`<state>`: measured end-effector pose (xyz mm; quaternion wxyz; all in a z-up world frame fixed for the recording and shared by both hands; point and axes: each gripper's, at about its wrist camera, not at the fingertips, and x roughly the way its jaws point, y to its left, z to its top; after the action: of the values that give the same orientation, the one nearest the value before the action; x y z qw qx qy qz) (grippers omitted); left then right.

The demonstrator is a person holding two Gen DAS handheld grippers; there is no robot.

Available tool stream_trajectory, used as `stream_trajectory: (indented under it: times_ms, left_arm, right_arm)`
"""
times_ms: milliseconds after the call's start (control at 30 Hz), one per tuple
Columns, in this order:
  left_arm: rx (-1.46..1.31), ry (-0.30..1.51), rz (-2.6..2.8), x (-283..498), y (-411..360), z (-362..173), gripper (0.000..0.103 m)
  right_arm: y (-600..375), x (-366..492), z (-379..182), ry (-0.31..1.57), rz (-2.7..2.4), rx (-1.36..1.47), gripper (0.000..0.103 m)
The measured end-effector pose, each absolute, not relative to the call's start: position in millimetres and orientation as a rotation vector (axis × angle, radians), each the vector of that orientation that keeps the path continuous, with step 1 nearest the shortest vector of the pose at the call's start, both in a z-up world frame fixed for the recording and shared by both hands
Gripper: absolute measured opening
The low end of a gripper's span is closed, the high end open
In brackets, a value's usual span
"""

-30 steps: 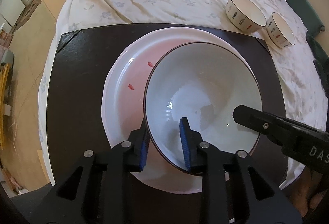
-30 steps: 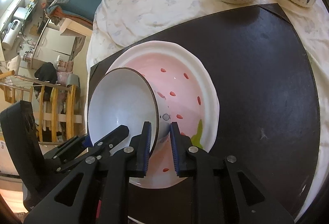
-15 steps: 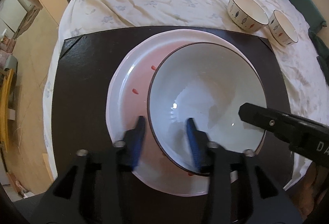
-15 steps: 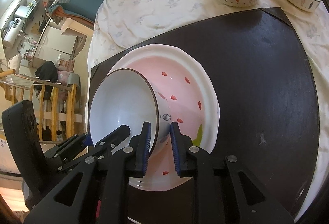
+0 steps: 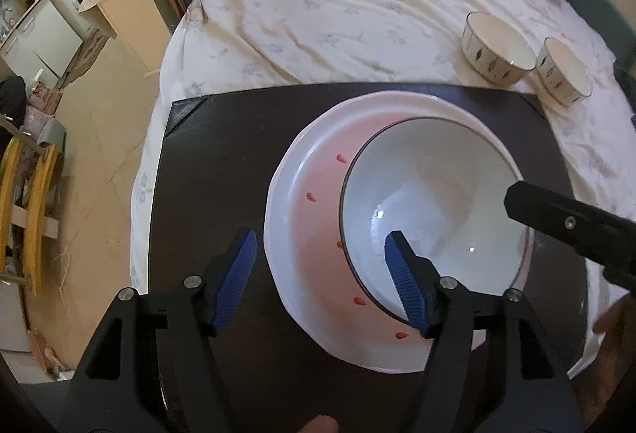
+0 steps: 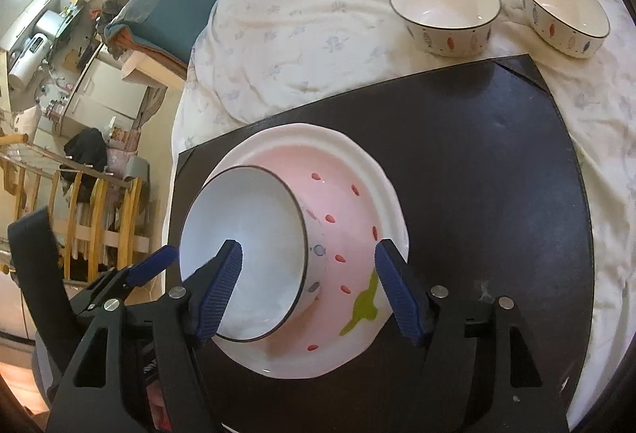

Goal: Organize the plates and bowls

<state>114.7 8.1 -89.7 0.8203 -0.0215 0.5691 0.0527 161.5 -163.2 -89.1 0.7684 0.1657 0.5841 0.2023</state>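
Big bowl sitting in pink plate on mat, stacked. Left gripper and right gripper jaws opening, straddling rim, gripping nothing. Two small bowls waiting on bedsheet, still unstacked.

You have three bowls in view: one large white bowl sitting inside the plate, and two smaller patterned bowls, one beside the other, on the bed. There is one plate, pink with red specks. One dark mat lies under the plate. Two grippers appear, left gripper and right gripper, each with two blue-padded fingers.
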Motion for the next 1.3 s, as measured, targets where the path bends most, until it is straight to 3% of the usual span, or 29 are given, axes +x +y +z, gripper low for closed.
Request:
stream_trajectory:
  times_ms: [167, 267, 400, 500, 1300]
  left_arm:
    - [-0.033, 1.189, 0.172, 110.0, 9.6, -79.7, 0.068]
    - [-0.025, 1.161, 0.186, 107.5, 10.5, -68.5, 0.083]
    - [-0.033, 1.117, 0.196, 105.4, 12.2, -50.1, 0.103]
    - [-0.02, 1.093, 0.203, 104.9, 11.3, -37.4, 0.103]
    - [0.051, 1.025, -0.008, 179.7, -121.9, 32.1, 0.103]
  right_arm:
    - [-164.6, 160.1, -83.9, 1.253, 0.439, 0.333, 0.077]
    - [-164.6, 156.4, -73.8, 1.217, 0.443, 0.31, 0.078]
    - [-170.7, 150.9, -57.5, 1.159, 0.429, 0.307, 0.092]
    - [-181.3, 145.7, -44.5, 1.105, 0.411, 0.328, 0.103]
    - [-332.9, 173.7, 17.6, 0.9, 0.064, 0.461, 0.103]
